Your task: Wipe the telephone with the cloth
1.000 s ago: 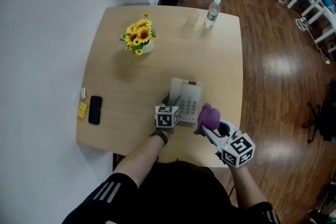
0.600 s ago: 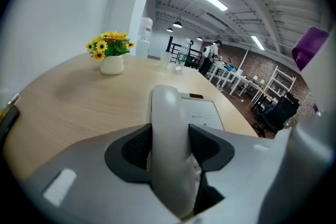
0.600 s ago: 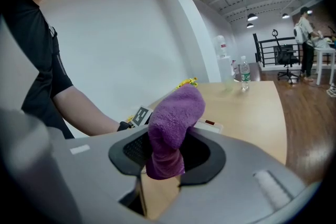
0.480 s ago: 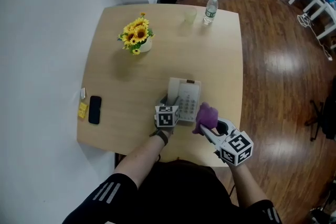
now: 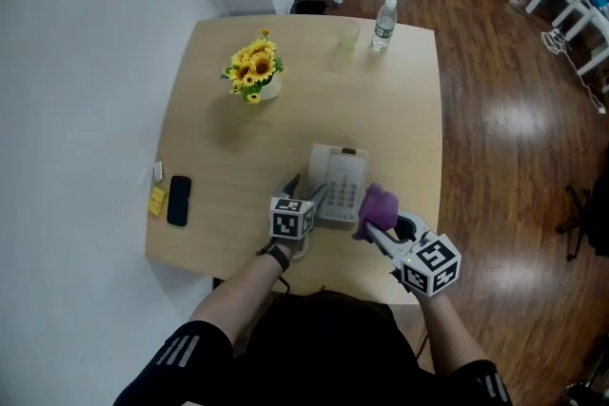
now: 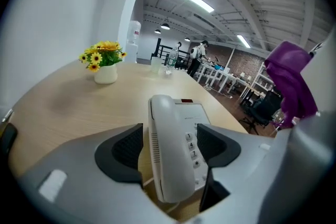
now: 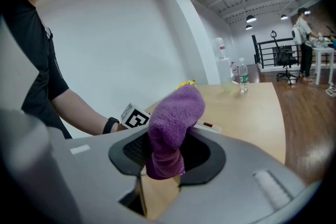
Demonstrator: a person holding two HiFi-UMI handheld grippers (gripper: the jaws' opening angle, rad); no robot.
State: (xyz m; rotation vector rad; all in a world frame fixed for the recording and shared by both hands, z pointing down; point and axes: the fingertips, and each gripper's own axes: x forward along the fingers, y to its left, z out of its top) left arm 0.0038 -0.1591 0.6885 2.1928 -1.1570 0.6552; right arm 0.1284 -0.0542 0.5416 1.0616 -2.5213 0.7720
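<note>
Left gripper view: left gripper (image 6: 170, 145) jaws opening, handset (image 6: 167, 170) between pads, neither pad pressing on it. Right gripper (image 7: 167, 157) clamped on purple cloth (image 7: 173, 118). Telephone (image 5: 339, 183) sits close to table (image 5: 228, 157) near edge, right of middle. Step judged: left letting go of handset, wiping pass not yet begun. Next move needs cloth lowered onto keypad. Head view: cloth-to-telephone contact unclear; right jaw tips hidden beneath cloth.
</note>
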